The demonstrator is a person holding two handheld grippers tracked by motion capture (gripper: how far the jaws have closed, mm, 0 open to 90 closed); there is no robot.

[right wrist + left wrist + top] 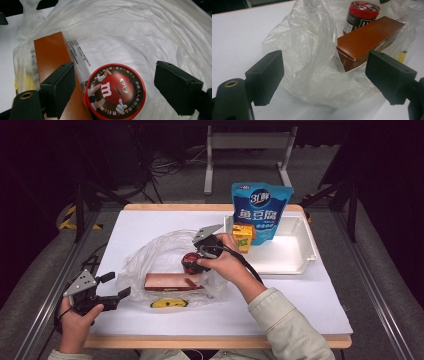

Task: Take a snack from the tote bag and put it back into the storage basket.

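A clear plastic bag (150, 252) lies crumpled on the white table, left of centre. A brown box (167, 281) lies flat in it, with a red-lidded candy jar (190, 261) standing just behind. My right gripper (200, 251) hovers over the jar. In the right gripper view its jaws stand open on either side of the jar's lid (115, 91) without touching it, and the box (50, 55) lies to the left. My left gripper (117, 285) is open at the bag's near-left end, facing the bag (312, 62), the box (367, 42) and the jar (360, 15).
A yellow packet (169, 303) lies under the bag's front edge. A white tray (295, 262) at the back right holds a blue pouch (261, 212) standing upright and a yellow carton (242, 236). Bare table lies to the front right and back left.
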